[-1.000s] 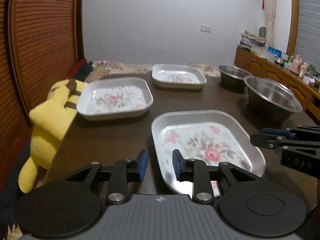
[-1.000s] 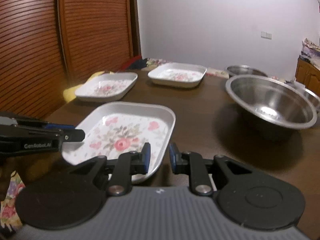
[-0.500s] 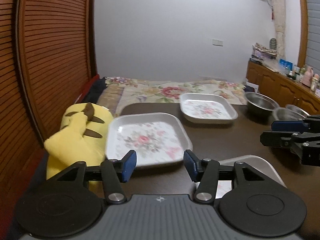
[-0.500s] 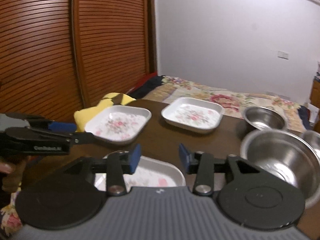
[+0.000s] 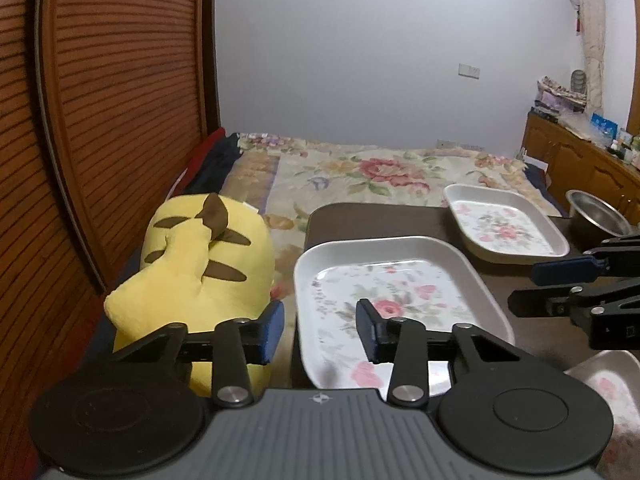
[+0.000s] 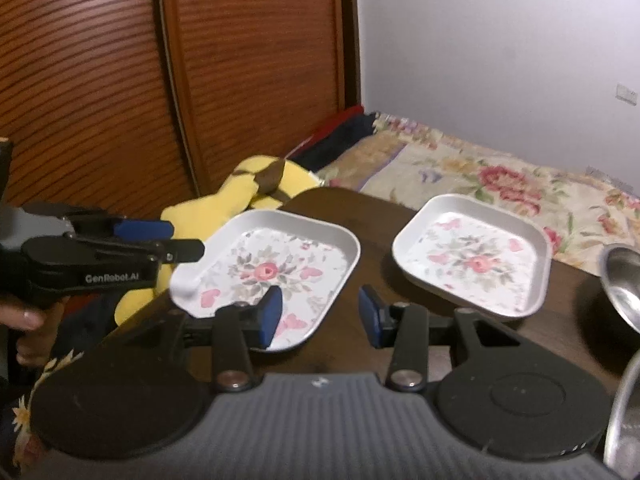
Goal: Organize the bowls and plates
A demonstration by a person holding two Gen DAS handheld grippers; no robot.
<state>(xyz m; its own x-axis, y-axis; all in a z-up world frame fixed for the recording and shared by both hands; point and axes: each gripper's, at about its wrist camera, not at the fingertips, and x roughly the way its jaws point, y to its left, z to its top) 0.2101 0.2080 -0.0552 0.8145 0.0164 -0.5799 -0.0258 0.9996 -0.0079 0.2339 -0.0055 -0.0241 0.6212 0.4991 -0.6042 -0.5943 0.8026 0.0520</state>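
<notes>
Directly ahead of my left gripper (image 5: 320,330) lies a white floral plate (image 5: 396,296), a rounded rectangle flat on the dark table (image 5: 380,220), its long side running away from me toward the bed. My left gripper's blue-padded fingers (image 5: 271,330) stand wide apart and hold nothing; the plate's near-left corner sits between and just beyond them, its near edge hidden behind the gripper body.

A second floral plate (image 5: 504,224) lies farther back to the right, angled, apart from the first. A steel bowl (image 5: 596,214) is cut off at the right edge, and a third plate's corner (image 5: 604,380) peeks in at lower right.

My right gripper (image 6: 320,316), also spread wide and empty, hovers over the bare table between the two plates. It shows blurred bowl rims (image 6: 622,280) at its right edge.

A yellow plush toy (image 5: 200,256) rests left of the table, beside the slatted wooden doors (image 5: 100,120).
</notes>
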